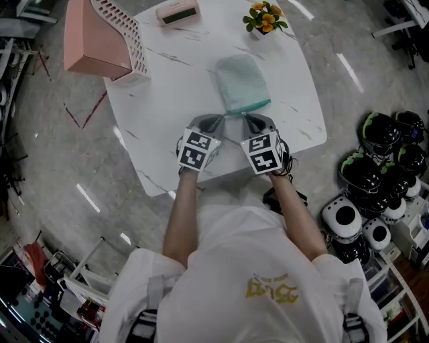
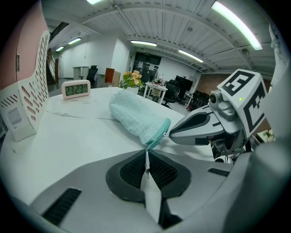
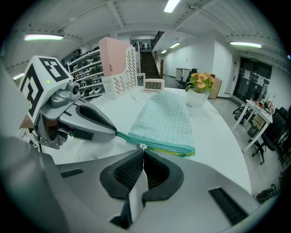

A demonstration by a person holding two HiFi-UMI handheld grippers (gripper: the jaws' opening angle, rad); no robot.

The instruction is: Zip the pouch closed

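Observation:
A mint-green fabric pouch (image 1: 242,82) lies on the white marble table (image 1: 167,100), its teal zipper edge (image 1: 249,106) turned toward me. My left gripper (image 1: 222,118) is shut on the thin teal tail of the zipper tape (image 2: 147,154) at the pouch's left corner. My right gripper (image 1: 245,118) is shut on the small metal zipper pull (image 3: 143,147), close beside the left gripper's tip (image 3: 113,133). In the right gripper view a strip of yellow shows under the zipper (image 3: 175,152) of the pouch (image 3: 166,119). The pouch (image 2: 136,116) rests flat on the table.
A pink and white file holder (image 1: 100,37) stands at the table's back left. A small digital clock (image 1: 177,12) and a pot of yellow flowers (image 1: 266,19) sit along the far edge. Black and white helmets (image 1: 372,177) are stacked on the floor to the right.

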